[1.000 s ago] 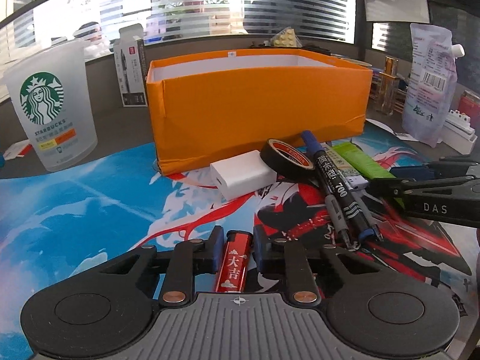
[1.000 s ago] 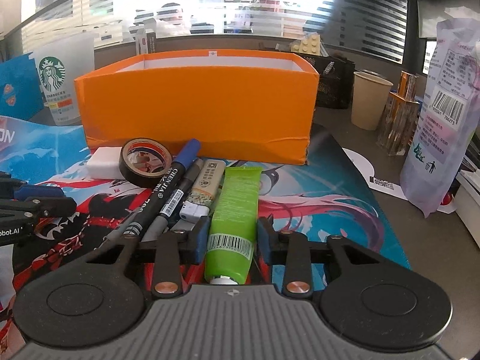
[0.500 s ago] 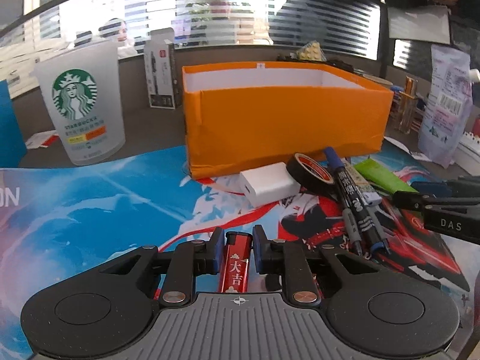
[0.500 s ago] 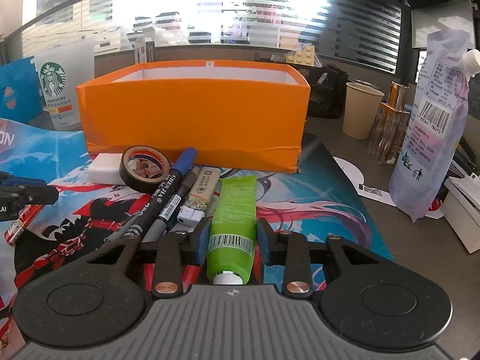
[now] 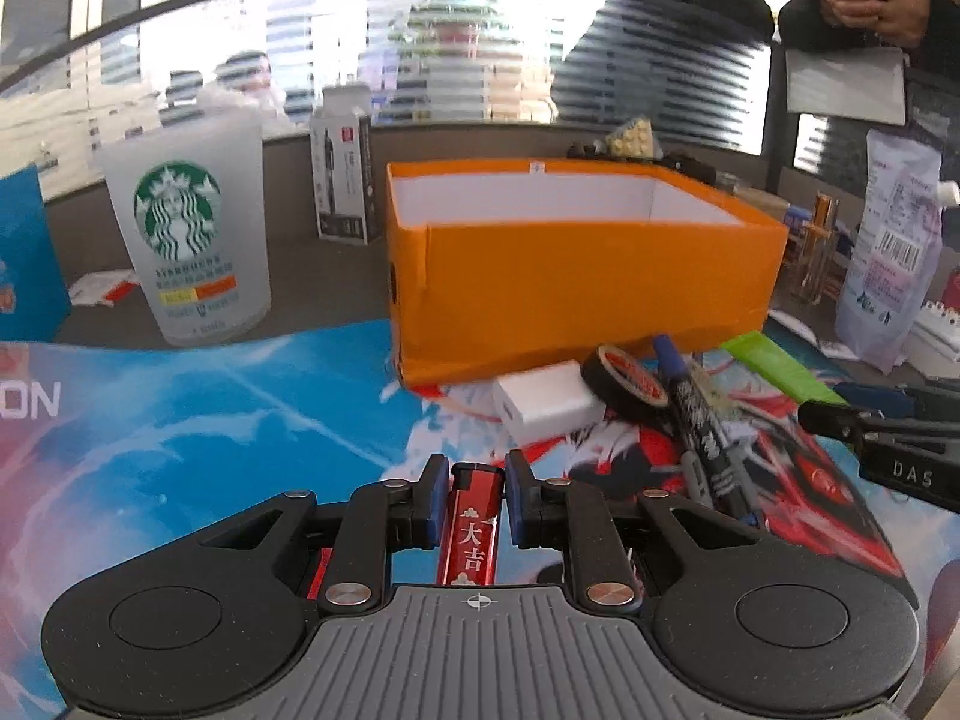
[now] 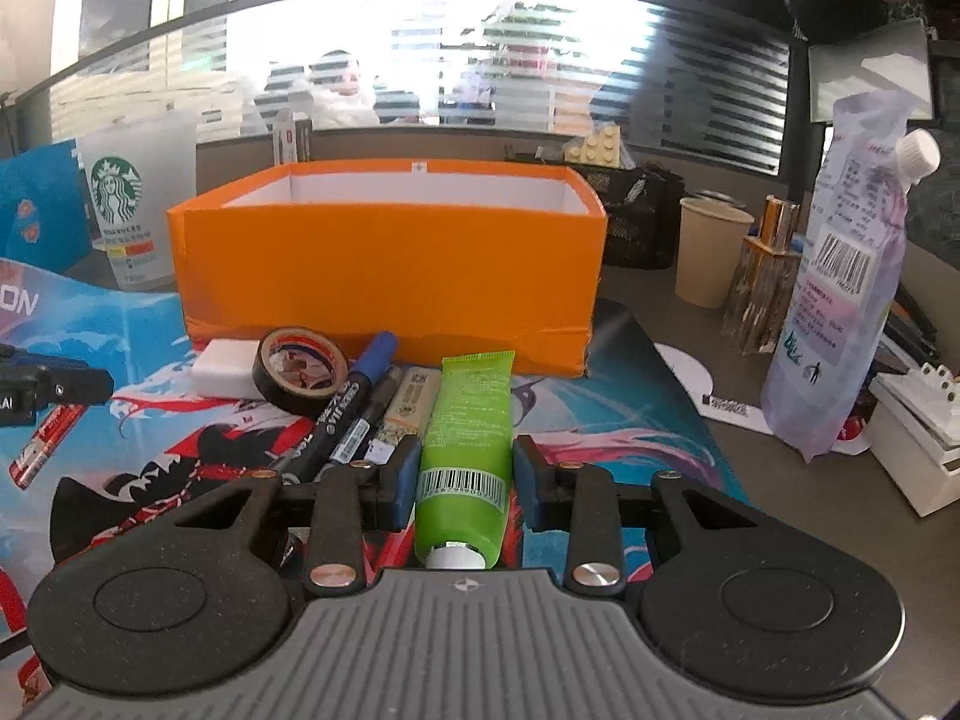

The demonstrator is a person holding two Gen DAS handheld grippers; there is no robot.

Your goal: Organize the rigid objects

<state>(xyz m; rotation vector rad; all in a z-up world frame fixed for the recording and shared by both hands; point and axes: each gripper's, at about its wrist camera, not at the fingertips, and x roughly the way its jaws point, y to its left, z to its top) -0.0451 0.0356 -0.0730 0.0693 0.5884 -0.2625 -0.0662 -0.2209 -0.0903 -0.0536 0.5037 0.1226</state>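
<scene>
Between the blue pads of the left gripper (image 5: 477, 498) sits a red lighter (image 5: 473, 531) printed with white characters, clamped lengthwise and pointing away from the camera, lifted off the printed desk mat (image 5: 210, 420). The right gripper (image 6: 463, 474) is closed on a green tube (image 6: 471, 438), barcode end and white cap toward the camera, crimped end toward the box; whether the tube has left the mat cannot be told.

Straight ahead of both grippers, at the mat's far edge, stands an open orange box (image 6: 390, 276) with a white inside; its floor is hidden by the near wall. Against the box's near wall lies the remaining pile: a white charger block (image 5: 549, 405), a roll of black tape (image 6: 300, 369) leaning on it, a blue-capped marker (image 6: 354, 396) and a second, darker pen (image 6: 375, 414) side by side, and a pale eraser in a printed sleeve (image 6: 411, 405) just beside the tube.

On the bare desk to the left of the box stands a frosted Starbucks cup (image 5: 186, 234), with a pen carton (image 5: 345, 180) upright behind it. To the right of the box stand a paper cup (image 6: 711, 252), a gold-capped bottle (image 6: 765, 276) and a spouted refill pouch (image 6: 840, 300), and a white box (image 6: 918, 444) sits near the desk's right edge.
</scene>
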